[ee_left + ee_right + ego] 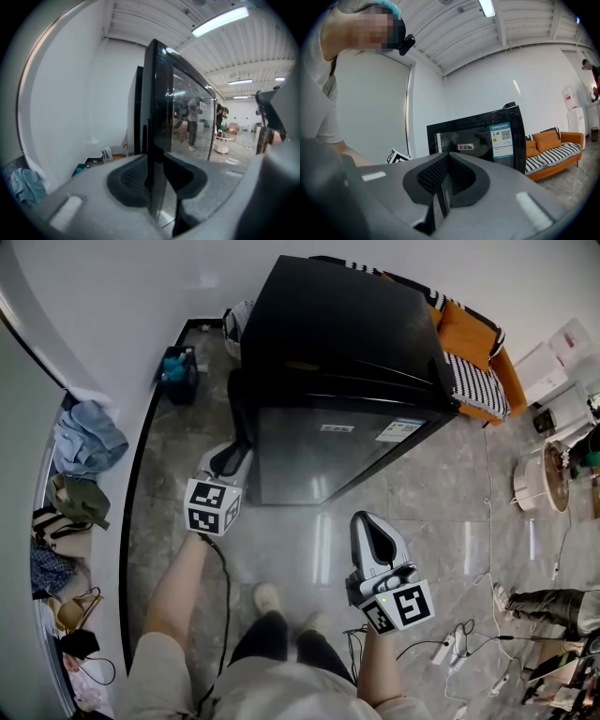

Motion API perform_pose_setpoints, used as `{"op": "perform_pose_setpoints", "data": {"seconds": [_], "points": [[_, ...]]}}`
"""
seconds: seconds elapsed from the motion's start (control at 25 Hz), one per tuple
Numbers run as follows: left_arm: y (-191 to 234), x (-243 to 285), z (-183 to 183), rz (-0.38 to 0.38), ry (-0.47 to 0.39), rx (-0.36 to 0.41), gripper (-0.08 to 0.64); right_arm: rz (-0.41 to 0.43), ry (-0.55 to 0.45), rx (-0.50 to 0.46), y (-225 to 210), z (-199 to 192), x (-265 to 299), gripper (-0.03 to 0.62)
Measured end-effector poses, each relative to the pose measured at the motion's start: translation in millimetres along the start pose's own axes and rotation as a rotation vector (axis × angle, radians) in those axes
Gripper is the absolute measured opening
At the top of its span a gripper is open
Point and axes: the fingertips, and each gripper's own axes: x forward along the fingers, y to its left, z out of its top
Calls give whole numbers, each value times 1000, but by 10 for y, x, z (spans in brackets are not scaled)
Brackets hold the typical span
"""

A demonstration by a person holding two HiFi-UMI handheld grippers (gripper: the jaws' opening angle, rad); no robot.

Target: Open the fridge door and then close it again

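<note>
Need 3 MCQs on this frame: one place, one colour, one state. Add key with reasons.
1. Left tool sits where on the glossy black fridge? A top; B door edge; C rear.
2. Plain sofa cushion colour? A orange; B blue; C green.
3. Right tool jaws? A wide apart; B clamped on a cable; C together, empty.
Key: 1 B, its jaws close on that edge in the left gripper view. 2 A, it shows orange in the head view. 3 C, the pads meet with nothing between them.

fridge point(337, 334): glossy black | sofa point(464, 329): orange | cushion point(473, 381): black-white stripes | floor point(441, 521): grey marbled
</note>
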Motion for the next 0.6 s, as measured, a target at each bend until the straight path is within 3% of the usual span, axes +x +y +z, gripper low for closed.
{"op": "perform_pose_setpoints", "data": {"seconds": [0.6], "points": [[230, 347, 108, 6, 11, 0, 107, -35, 16, -8, -196, -4, 101, -3]]}}
